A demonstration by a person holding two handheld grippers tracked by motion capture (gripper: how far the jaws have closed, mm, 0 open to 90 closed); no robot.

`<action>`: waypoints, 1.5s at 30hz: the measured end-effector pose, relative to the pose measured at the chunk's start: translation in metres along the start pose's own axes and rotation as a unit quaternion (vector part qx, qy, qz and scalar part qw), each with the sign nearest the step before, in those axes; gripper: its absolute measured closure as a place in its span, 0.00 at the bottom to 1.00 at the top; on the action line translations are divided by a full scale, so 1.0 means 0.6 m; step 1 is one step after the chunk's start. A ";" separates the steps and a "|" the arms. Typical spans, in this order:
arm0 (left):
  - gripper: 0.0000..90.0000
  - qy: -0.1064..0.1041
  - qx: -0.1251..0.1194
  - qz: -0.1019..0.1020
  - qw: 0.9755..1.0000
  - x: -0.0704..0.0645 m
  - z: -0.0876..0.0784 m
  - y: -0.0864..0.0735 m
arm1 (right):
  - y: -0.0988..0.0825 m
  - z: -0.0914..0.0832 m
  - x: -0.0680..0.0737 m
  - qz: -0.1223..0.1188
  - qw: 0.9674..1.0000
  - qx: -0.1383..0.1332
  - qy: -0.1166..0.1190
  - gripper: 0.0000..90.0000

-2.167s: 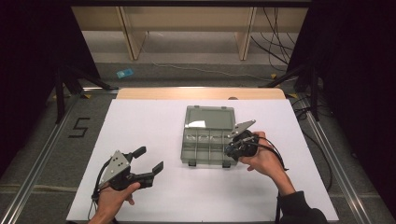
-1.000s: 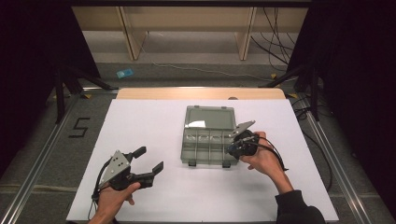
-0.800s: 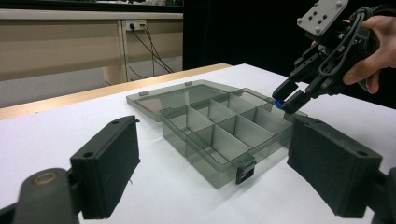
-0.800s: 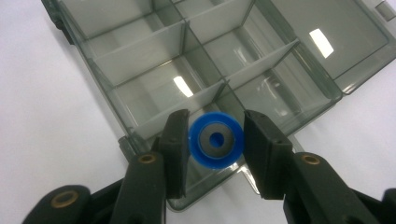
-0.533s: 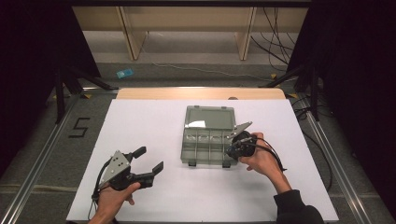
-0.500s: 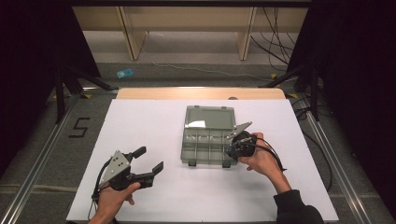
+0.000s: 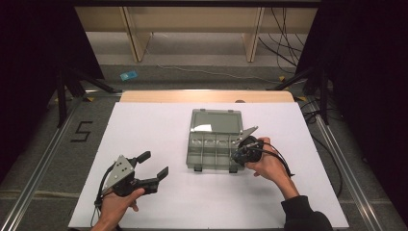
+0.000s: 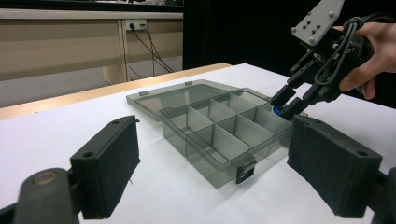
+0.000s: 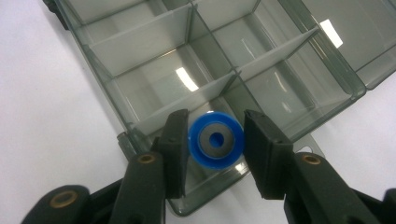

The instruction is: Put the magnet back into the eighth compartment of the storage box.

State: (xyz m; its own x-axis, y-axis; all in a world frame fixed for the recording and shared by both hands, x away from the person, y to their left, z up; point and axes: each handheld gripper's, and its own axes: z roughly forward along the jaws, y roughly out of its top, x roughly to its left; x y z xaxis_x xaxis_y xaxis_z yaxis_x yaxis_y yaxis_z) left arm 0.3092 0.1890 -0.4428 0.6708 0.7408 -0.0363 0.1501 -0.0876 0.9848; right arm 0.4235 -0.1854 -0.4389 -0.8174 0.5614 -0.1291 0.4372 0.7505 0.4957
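A smoky grey compartment box (image 7: 189, 153) lies mid-table with its lid (image 7: 216, 122) folded flat behind it and its compartments bare. My right gripper (image 7: 236, 156) hovers over the box's near right corner (image 9: 205, 205), shut on a small blue ring (image 9: 205, 156) with a grey centre and a hole. From the left gripper view, the blue ring (image 8: 277, 110) sits between the right gripper's fingertips (image 8: 286, 103), just above the box (image 8: 219, 161). My left gripper (image 7: 154, 164) rests at the table's front left, open, nothing between its pads (image 8: 109, 172).
White sheet (image 7: 144, 125) covers the table, with a wooden strip (image 7: 207, 96) along the far edge. Metal rails (image 7: 43, 163) run down both sides. On the floor beyond are a taped "5" (image 7: 82, 131), a small blue item (image 7: 128, 75), cables and bench legs.
The right gripper has barely shifted over the box's near right corner, still holding the blue ring. The left gripper has stayed put.
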 end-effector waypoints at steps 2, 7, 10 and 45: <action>0.18 0.000 0.001 0.001 1.000 0.000 0.000 0.000 | 0.000 0.000 0.000 0.001 1.000 -0.001 0.001 0.67; 0.18 0.000 0.000 0.001 1.000 0.000 0.000 0.000 | 0.001 -0.001 0.000 0.007 1.000 -0.007 0.005 0.58; 0.18 0.000 0.000 0.001 1.000 0.000 0.000 0.000 | 0.002 -0.005 0.001 0.017 1.000 -0.014 0.005 0.55; 0.18 -0.001 0.001 -0.001 1.000 0.000 0.000 0.000 | 0.016 -0.052 0.021 0.047 0.993 -0.106 0.008 0.35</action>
State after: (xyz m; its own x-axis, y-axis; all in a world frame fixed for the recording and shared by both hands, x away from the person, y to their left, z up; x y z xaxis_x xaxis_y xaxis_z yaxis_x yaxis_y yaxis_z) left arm 0.3089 0.1891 -0.4428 0.6719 0.7396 -0.0387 0.1528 -0.0874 0.9844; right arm 0.4057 -0.1820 -0.4088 -0.7829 0.6191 -0.0607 0.4252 0.6038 0.6742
